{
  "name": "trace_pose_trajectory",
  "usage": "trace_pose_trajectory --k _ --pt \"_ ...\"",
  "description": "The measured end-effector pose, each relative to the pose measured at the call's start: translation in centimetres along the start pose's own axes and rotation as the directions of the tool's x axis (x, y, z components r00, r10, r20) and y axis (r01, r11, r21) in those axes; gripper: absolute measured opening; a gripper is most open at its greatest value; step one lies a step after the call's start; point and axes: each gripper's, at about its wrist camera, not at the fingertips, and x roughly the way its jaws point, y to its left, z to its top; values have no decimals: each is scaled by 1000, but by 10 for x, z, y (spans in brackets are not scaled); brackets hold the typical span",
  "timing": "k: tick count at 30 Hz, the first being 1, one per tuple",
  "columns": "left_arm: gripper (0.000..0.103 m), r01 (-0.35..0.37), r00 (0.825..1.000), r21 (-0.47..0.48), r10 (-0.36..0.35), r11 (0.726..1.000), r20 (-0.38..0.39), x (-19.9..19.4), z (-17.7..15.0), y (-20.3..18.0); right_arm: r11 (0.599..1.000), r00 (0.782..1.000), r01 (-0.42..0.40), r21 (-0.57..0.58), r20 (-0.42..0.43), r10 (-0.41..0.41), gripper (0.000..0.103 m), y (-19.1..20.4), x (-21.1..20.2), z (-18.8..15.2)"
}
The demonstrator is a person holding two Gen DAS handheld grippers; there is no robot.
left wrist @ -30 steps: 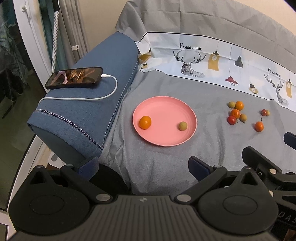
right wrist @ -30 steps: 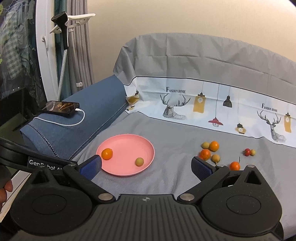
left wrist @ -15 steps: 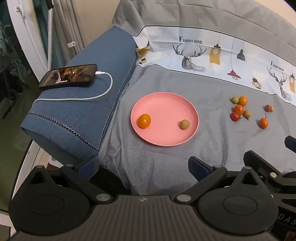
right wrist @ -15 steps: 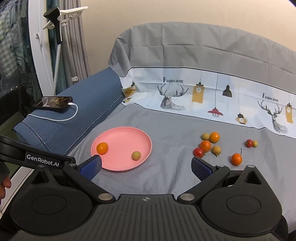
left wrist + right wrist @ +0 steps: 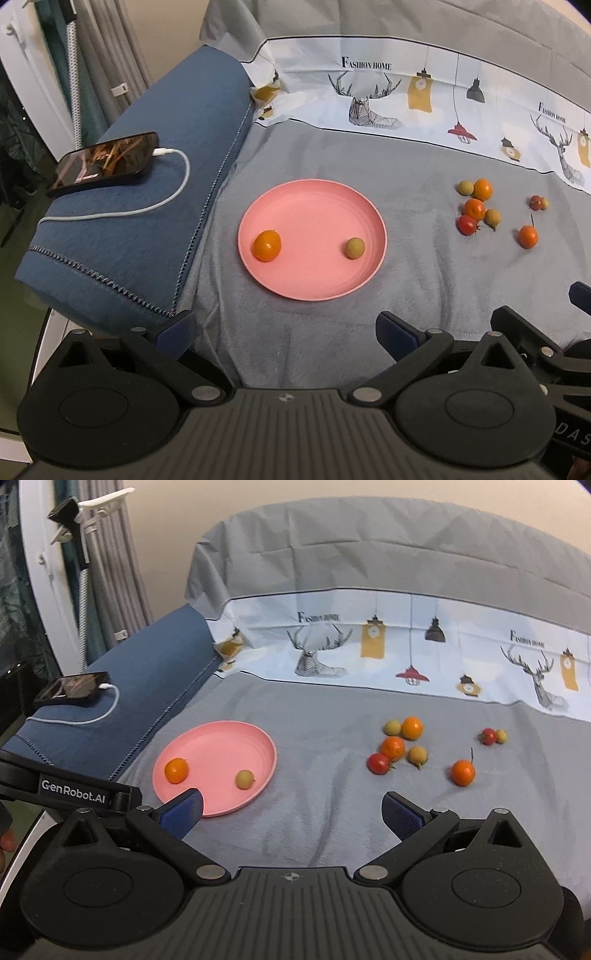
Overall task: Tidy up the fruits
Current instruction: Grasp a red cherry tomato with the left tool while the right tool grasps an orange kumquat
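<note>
Fruits lie in two places on the grey sheet that covers the sofa seat: an orange one and a pale green one sit on the pink plate, well apart from each other, while a loose cluster of orange, red and yellow-green ones rests to the right of the plate, with a stemmed orange one and a small red-and-yellow pair a little further out.

Both claws are spread wide and hold nothing. The left claw hangs over the near edge of the plate; the right claw faces the gap between plate and cluster.

Risks from here, as I judge them: the fruits are small, round and smooth, so a claw closing off-centre could squirt one sideways across the sheet. The cluster fruits touch or nearly touch, so reaching for one may knock its neighbours rolling. The sheet is soft and wrinkled, so pressing down may dent it and shift nearby fruit. Thin-skinned red ones could bruise under a hard squeeze. Dropping a fruit onto the shallow plate could make it roll over the rim or strike those already there.
</note>
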Motion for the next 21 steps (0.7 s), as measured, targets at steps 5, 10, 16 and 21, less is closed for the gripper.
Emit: trace_pose_trajectory --k 5,10,16,21 --pt "103 5 1000 13 -5 1000 -13 13 11 -11 999 1000 20 33 -23 -20 102 -15 12 -1" --pt "103 15 1000 24 -14 1000 -24 27 22 -24 997 998 47 60 -41 -45 102 -30 25 -2" --pt "103 36 999 32 -34 999 -41 52 40 -47 989 993 113 92 -36 -110 102 -57 40 -3" --pt "103 73 997 36 -71 997 -40 73 60 -75 972 982 191 138 -29 -189 102 -94 56 -4"
